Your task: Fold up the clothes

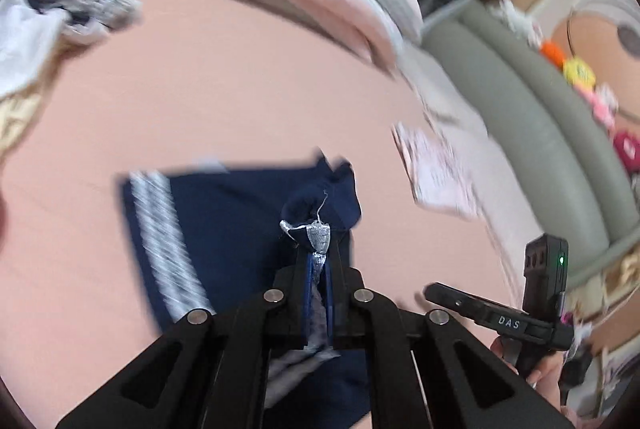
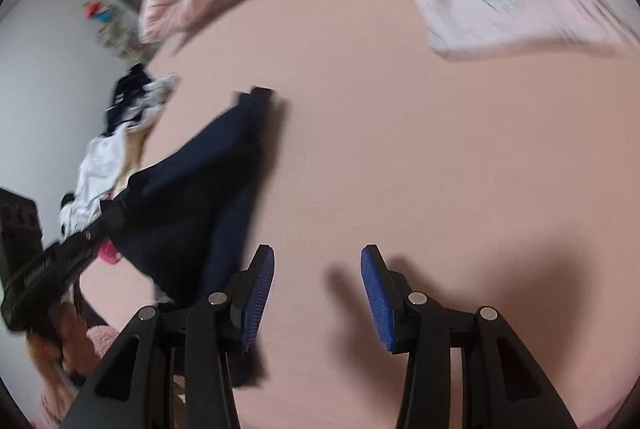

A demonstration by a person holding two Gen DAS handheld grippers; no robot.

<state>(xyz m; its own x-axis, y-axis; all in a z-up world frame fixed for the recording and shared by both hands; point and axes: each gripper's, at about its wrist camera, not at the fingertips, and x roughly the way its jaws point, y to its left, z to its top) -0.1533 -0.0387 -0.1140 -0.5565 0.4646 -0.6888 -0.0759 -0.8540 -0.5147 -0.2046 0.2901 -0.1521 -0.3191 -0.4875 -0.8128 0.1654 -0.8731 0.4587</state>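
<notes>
While the navy garment (image 1: pixel 240 217) is pinched at a bunched edge by the left gripper (image 1: pixel 316 241) over the pink bedsheet (image 1: pixel 240 89), with the right gripper (image 2: pixel 318 293) held wide and empty, the fold could be lost if that small bite slips.

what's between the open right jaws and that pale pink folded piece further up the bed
Only bare pink sheet, seen in the right wrist view, separates the right gripper from the pale pink folded garment. The navy garment lies off left.

A navy garment (image 1: pixel 224 213) with silver-white side stripes is spread partly on the pink bedsheet. One bunched edge is raised. Its far corner is folded over.
</notes>
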